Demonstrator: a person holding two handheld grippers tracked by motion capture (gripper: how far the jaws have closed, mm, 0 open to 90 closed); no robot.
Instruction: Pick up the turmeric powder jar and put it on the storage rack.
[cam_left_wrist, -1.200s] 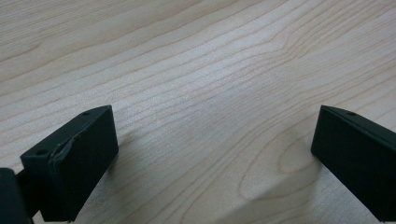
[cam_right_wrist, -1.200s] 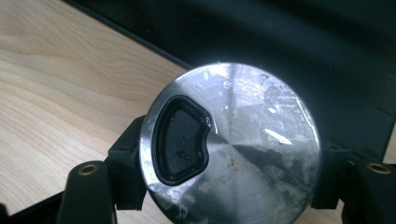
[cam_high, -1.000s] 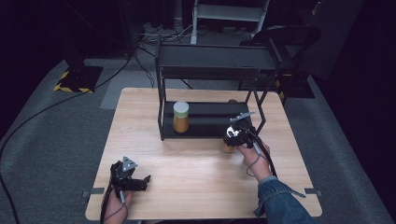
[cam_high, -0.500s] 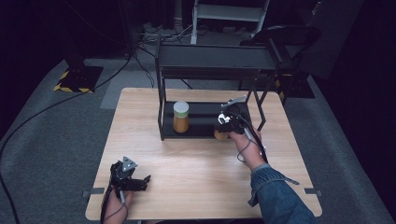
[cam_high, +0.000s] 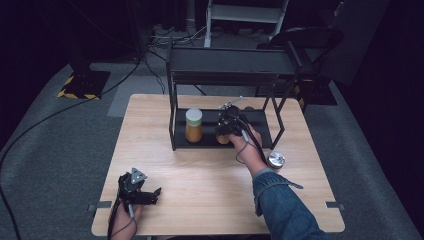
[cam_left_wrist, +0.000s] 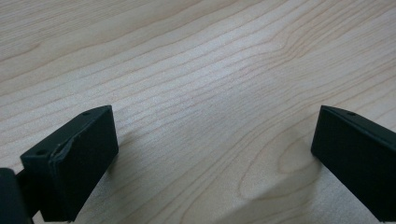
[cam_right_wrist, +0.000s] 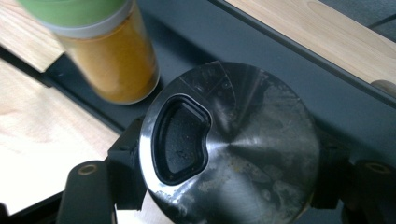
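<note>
The right gripper (cam_high: 226, 131) reached into the lower tier of the black metal rack (cam_high: 223, 60), its fingers clamped on a round steel-lidded jar (cam_right_wrist: 231, 151) just beside the green-lidded jar of orange powder (cam_high: 193, 125). The left gripper (cam_high: 150, 195) rested on the pale wooden surface (cam_high: 200, 175), fingers (cam_left_wrist: 70, 161) spread wide. A small silver tin (cam_high: 276, 159) sat outside the rack.
</note>
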